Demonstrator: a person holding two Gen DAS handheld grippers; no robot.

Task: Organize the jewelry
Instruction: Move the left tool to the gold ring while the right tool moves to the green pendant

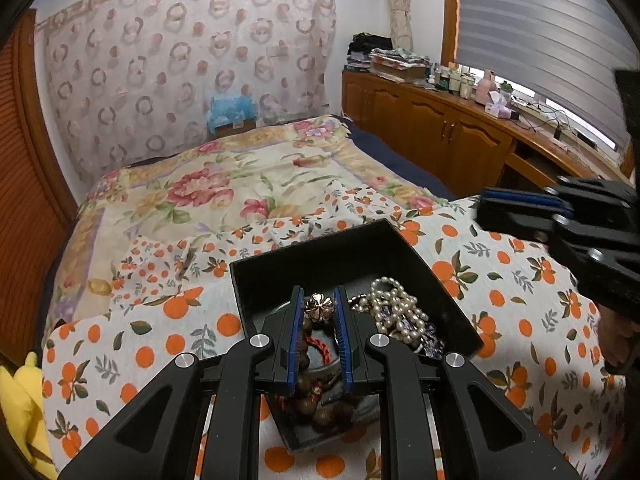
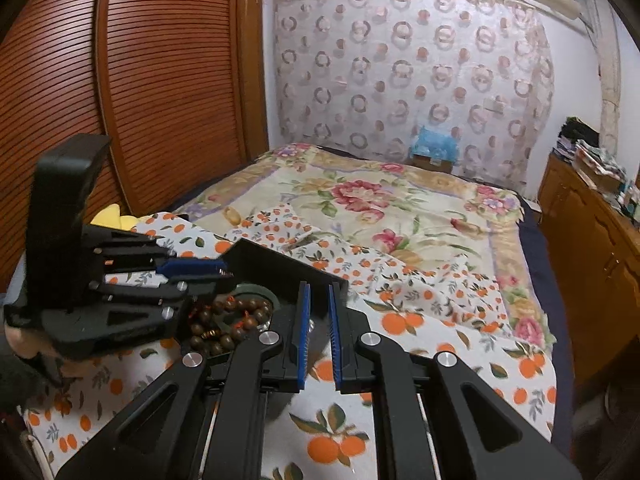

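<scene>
In the left wrist view, at the lower left of the frame, a yellow soft toy (image 1: pixel 18 396) peeks over the edge of the bed, which is covered by a white cloth printed with oranges (image 1: pixel 132 344). At lower centre sits the open black rectangular box (image 1: pixel 320 252), the place where the jewelry lies. By my judgement the sorting is well along: a string of dark brown wooden beads with red cord (image 1: pixel 316 396) lies in the near part of the box, and a tangle of white pearl strands (image 1: pixel 396 304) fills its right side, with some blue-patterned beads under them. What is left, as far as I can see, is the piece I carry.

My left tool (image 1: pixel 319 308) stands over the box with its blue-padded jaws drawn in to a narrow gap, and between their tips they pinch a small rose-gold flower-shaped ornament (image 1: pixel 319 306). It hangs above the box floor, not yet set down.

At the right edge of the frame my right tool (image 1: pixel 486 206) hovers over the orange-print cloth, just beyond the box's far right corner. In its own view, at lower centre, its jaws are nearly together with only a thin slit between the blue pads, and I see nothing held in them.
</scene>
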